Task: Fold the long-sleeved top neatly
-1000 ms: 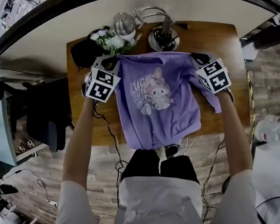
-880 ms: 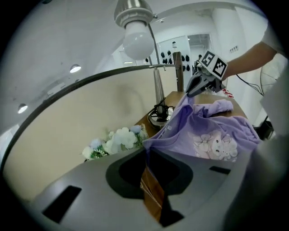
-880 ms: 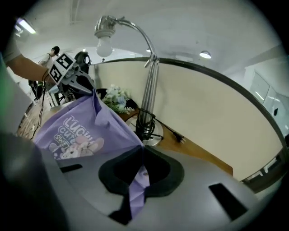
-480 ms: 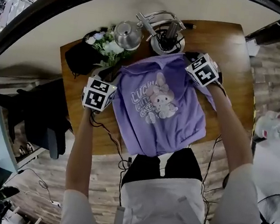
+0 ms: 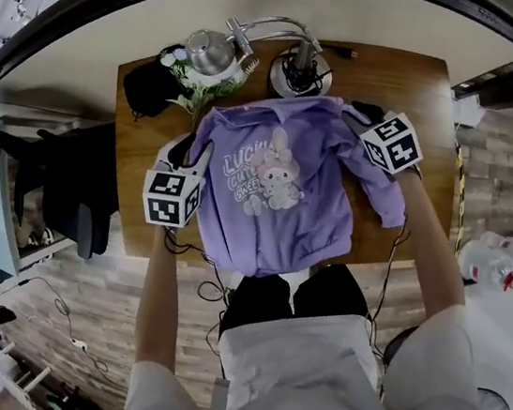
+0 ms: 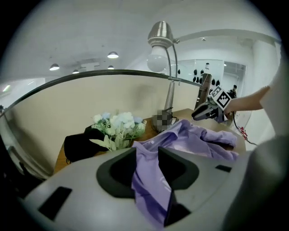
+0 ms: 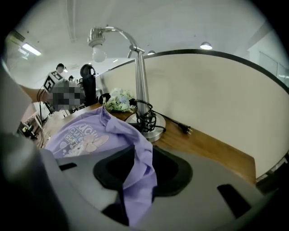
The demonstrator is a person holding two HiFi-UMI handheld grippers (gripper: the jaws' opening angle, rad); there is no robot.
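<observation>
Black and soft, a small bag (image 5: 145,89) sits at the back left of the wooden table (image 5: 433,92). A bunch of flowers (image 5: 196,79) and a silver lamp (image 5: 209,51) stand just beside it. Next comes the left gripper (image 5: 192,143), at the left shoulder of the purple top (image 5: 272,192). Its jaws have just been opening, and they now stand apart with a loose fold of purple cloth between them. The top lies in the middle of the table with its bunny picture facing up. Its bottom edge hangs a little over the near side, and one sleeve spreads out to the right. The right gripper (image 5: 357,111) is at the other shoulder. Its jaws have just been opening too, and cloth hangs loose between them. The person seems to be laying the top down flat and letting go. To do this well, both grippers should pull back slowly and straight, so no cloth catches on a jaw and gets dragged. The shoulders should end up level and clear of the flowers and the lamp's cord. Then the sleeves can be folded in.
</observation>
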